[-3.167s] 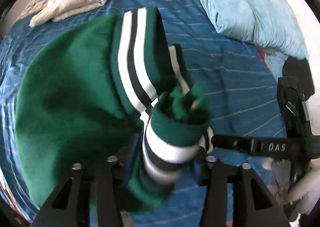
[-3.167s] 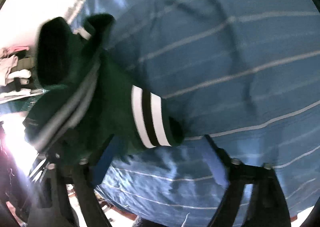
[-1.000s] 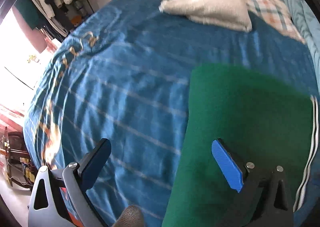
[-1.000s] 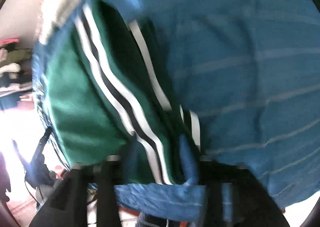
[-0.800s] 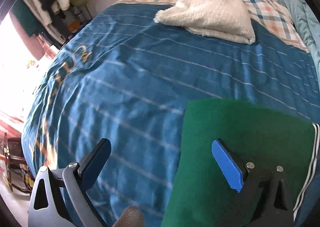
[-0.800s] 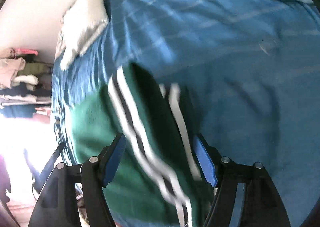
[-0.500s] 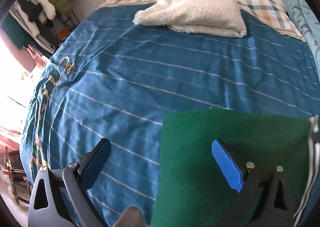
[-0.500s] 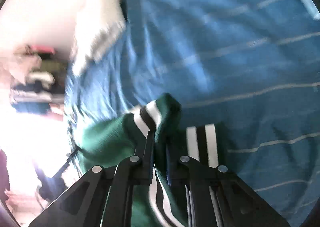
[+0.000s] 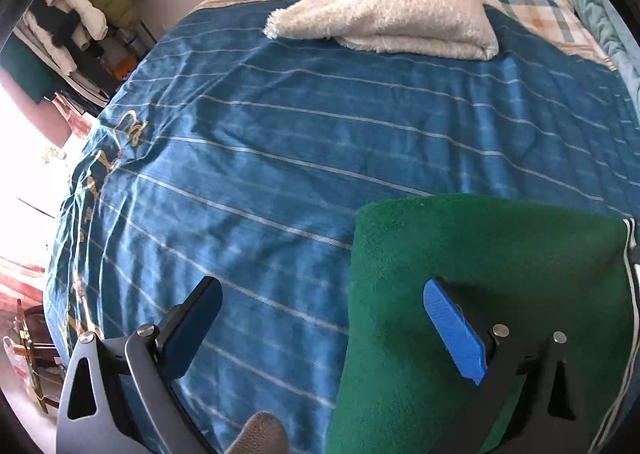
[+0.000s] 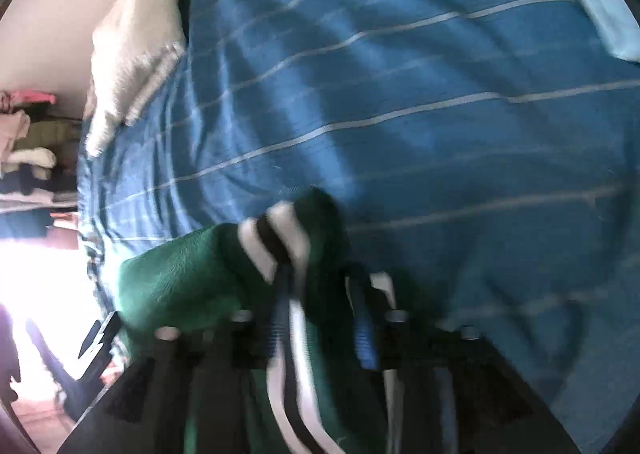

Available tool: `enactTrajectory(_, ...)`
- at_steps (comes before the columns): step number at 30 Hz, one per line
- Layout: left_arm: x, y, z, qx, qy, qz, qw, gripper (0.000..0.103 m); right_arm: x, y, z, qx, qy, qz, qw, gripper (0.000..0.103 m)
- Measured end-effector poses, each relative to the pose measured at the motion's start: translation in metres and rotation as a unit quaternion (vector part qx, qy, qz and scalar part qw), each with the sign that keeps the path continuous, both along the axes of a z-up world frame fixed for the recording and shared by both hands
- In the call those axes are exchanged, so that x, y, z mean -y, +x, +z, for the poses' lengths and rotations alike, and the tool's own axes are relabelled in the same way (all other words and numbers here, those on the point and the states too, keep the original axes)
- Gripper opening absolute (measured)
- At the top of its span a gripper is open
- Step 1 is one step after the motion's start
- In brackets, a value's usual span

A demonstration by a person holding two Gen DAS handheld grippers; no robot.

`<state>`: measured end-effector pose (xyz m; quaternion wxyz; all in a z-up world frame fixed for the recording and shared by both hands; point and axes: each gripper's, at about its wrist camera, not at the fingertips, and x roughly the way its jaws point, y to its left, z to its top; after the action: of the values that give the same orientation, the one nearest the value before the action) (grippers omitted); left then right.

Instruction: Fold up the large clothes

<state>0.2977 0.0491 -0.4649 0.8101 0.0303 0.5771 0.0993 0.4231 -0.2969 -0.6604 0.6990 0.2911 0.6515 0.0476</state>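
Green garment [image 9: 480, 294] lies under your wide-open left gripper [image 9: 320, 330]; white blanket [image 9: 392, 2] beyond. Your right gripper [image 10: 324, 314] is opening, blurred striped cuff [image 10: 276, 246] between its jaws.

The right wrist view is blurred. The right gripper [image 10: 322, 314] smears at 6 o'clock, its jaws opening around the sweater [image 10: 188, 274], whose lower part the edge cuts off.
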Motion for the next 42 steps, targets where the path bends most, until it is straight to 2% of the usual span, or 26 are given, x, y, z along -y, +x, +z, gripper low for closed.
enactTrajectory(2,-0.004,-0.014,0.014,0.011,-0.013,0.007,0.9998,0.103,0.01,-0.022,0.016,0.001,0.017,-0.004,1.0,0.058)
enactTrajectory(5,-0.001,-0.039,0.024,0.003,-0.029,0.017,0.9994,0.103,0.01,-0.064,0.015,-0.033,0.066,-0.005,0.997,0.059)
enactTrajectory(8,0.013,-0.064,0.016,-0.039,-0.053,0.021,0.9976,0.103,-0.003,-0.102,0.0,-0.062,0.087,0.001,0.994,0.059)
enactTrajectory(11,0.034,-0.085,0.0,-0.072,-0.078,0.017,0.9942,0.103,-0.011,-0.127,-0.024,-0.085,0.096,-0.021,0.992,0.059)
enactTrajectory(14,0.054,-0.098,-0.023,-0.103,-0.073,0.002,0.9919,0.103,-0.018,-0.139,-0.032,-0.08,0.098,-0.038,0.991,0.059)
enactTrajectory(16,0.062,-0.102,-0.031,-0.101,-0.044,-0.008,0.9938,0.103,-0.02,-0.144,-0.028,-0.069,0.081,-0.039,0.994,0.058)
enactTrajectory(17,0.063,-0.103,-0.034,-0.1,-0.039,-0.009,0.9942,0.103,-0.023,-0.144,-0.027,-0.066,0.066,-0.031,0.995,0.049)
enactTrajectory(18,0.062,-0.102,-0.036,-0.1,-0.038,-0.006,0.9943,0.103,-0.026,-0.146,-0.024,-0.063,0.048,-0.023,0.997,0.028)
enactTrajectory(20,0.058,-0.101,-0.038,-0.103,-0.041,0.0,0.9939,0.103,-0.034,-0.148,-0.019,-0.053,0.028,-0.01,0.998,0.006)
enactTrajectory(23,0.056,-0.099,-0.039,-0.105,-0.041,0.001,0.9937,0.103,-0.043,-0.151,-0.003,-0.034,-0.003,0.012,0.999,0.004)
enactTrajectory(26,0.053,-0.098,-0.038,-0.103,-0.04,-0.004,0.9938,0.103,-0.036,-0.156,0.011,-0.02,-0.014,0.0,1.0,0.003)
enactTrajectory(28,0.056,-0.099,-0.037,-0.105,-0.039,-0.009,0.9936,0.103,-0.025,-0.16,0.005,-0.027,-0.007,-0.018,0.999,0.003)
enactTrajectory(31,0.061,-0.101,-0.035,-0.11,-0.034,-0.015,0.9932,0.103,-0.014,-0.168,-0.023,-0.057,0.0,-0.039,0.998,0.003)
enactTrajectory(34,0.06,-0.102,-0.029,-0.117,-0.026,-0.016,0.9927,0.103,-0.023,-0.161,-0.032,-0.067,-0.019,-0.011,0.998,0.003)
enactTrajectory(36,0.051,-0.102,-0.015,-0.107,0.0,-0.009,0.9942,0.103,-0.023,-0.154,-0.025,-0.076,-0.008,0.006,0.997,0.003)
enactTrajectory(37,0.047,-0.103,-0.011,-0.103,0.008,-0.007,0.9946,0.103,-0.022,-0.151,-0.021,-0.08,0.004,0.006,0.997,0.005)
enactTrajectory(38,0.039,-0.102,-0.005,-0.099,0.013,-0.002,0.995,0.103,-0.019,-0.149,-0.017,-0.081,0.012,0.008,0.997,0.012)
enactTrajectory(40,0.024,-0.1,0.001,-0.096,0.0,0.015,0.9953,0.103,-0.012,-0.142,-0.002,-0.051,0.018,0.02,0.998,0.026)
enactTrajectory(42,0.003,-0.094,0.005,-0.086,-0.037,0.036,0.9949,0.103,-0.008,-0.132,0.004,-0.022,0.024,0.03,0.999,0.086)
